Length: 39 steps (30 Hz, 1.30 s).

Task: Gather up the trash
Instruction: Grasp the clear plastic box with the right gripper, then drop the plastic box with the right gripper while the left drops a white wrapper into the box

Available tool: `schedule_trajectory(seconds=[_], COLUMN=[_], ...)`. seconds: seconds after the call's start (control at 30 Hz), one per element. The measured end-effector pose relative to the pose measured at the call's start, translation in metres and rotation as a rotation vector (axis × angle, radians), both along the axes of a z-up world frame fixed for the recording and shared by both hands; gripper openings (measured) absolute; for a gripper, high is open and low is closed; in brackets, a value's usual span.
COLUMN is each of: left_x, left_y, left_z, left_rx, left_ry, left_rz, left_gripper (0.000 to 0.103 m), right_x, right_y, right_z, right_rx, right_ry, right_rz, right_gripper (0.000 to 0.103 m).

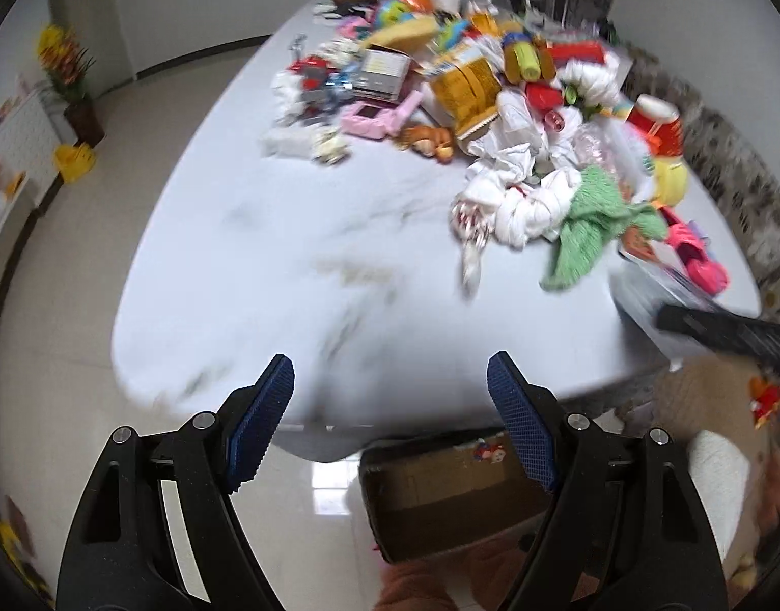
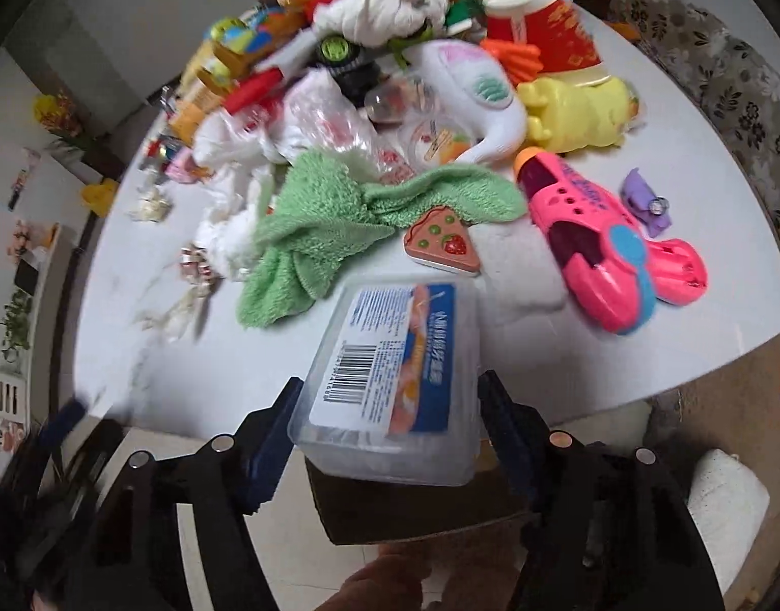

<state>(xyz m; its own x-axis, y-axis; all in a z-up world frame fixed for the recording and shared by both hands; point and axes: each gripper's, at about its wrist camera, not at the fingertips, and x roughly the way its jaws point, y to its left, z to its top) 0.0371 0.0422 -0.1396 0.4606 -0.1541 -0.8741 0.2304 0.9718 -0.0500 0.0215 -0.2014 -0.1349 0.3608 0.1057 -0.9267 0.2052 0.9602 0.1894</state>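
A white tabletop (image 2: 695, 305) carries a jumble of playthings. A green towel (image 2: 339, 214) lies crumpled near its middle, with a pizza-slice toy (image 2: 443, 244) just beside its lower edge. To the right lies a pink toy gun (image 2: 593, 254), and a small purple piece (image 2: 647, 198) sits beyond it. A yellow plush (image 2: 583, 107) rests behind the gun, next to a white plush (image 2: 481, 96). Yellow flowers (image 1: 64, 58) stand on the floor (image 1: 150, 117) by the far wall.
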Motion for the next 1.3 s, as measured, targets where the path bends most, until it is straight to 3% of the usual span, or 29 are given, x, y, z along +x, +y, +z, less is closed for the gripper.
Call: schedule_trajectory(seconds=[0.2, 0.27, 0.33, 0.37, 0.4, 0.6, 0.97, 1.13, 1.3], left_x=[0.052, 0.067, 0.079, 0.083, 0.086, 0.089, 0.024, -0.030, -0.074], left_y=[-0.046, -0.057, -0.064, -0.066, -0.068, -0.061, -0.039, -0.036, -0.036], left_z=[-0.021, -0.027, -0.033, -0.032, -0.032, -0.024, 0.020, 0.022, -0.012], left_rx=[0.088, 0.112, 0.124, 0.117, 0.118, 0.099, 0.114, 0.063, 0.068], left_ry=[0.050, 0.064, 0.085, 0.084, 0.090, 0.124, 0.009, 0.051, 0.160], left_rz=[-0.035, -0.030, -0.034, -0.032, -0.032, -0.012, -0.017, -0.024, -0.064], left_gripper=[0.076, 0.068, 0.040, 0.032, 0.015, 0.011, 0.010, 0.010, 0.010], right_x=[-0.026, -0.032, -0.038, -0.039, -0.039, -0.023, -0.031, -0.059, -0.094], right_y=[-0.018, -0.027, -0.037, -0.038, -0.038, -0.027, -0.024, -0.020, -0.016], right_z=[0.014, 0.017, 0.020, 0.020, 0.020, 0.014, 0.036, 0.037, 0.013], right_rx=[0.026, 0.038, 0.028, 0.018, 0.019, 0.026, 0.033, 0.020, 0.017], right_ry=[-0.022, -0.022, -0.026, -0.028, -0.027, -0.038, -0.073, -0.049, 0.027], right_rz=[-0.008, -0.019, -0.022, -0.019, -0.019, 0.008, 0.105, 0.182, 0.252], right_gripper=[0.067, 0.067, 0.067, 0.067, 0.067, 0.066, 0.066, 0.066, 0.066])
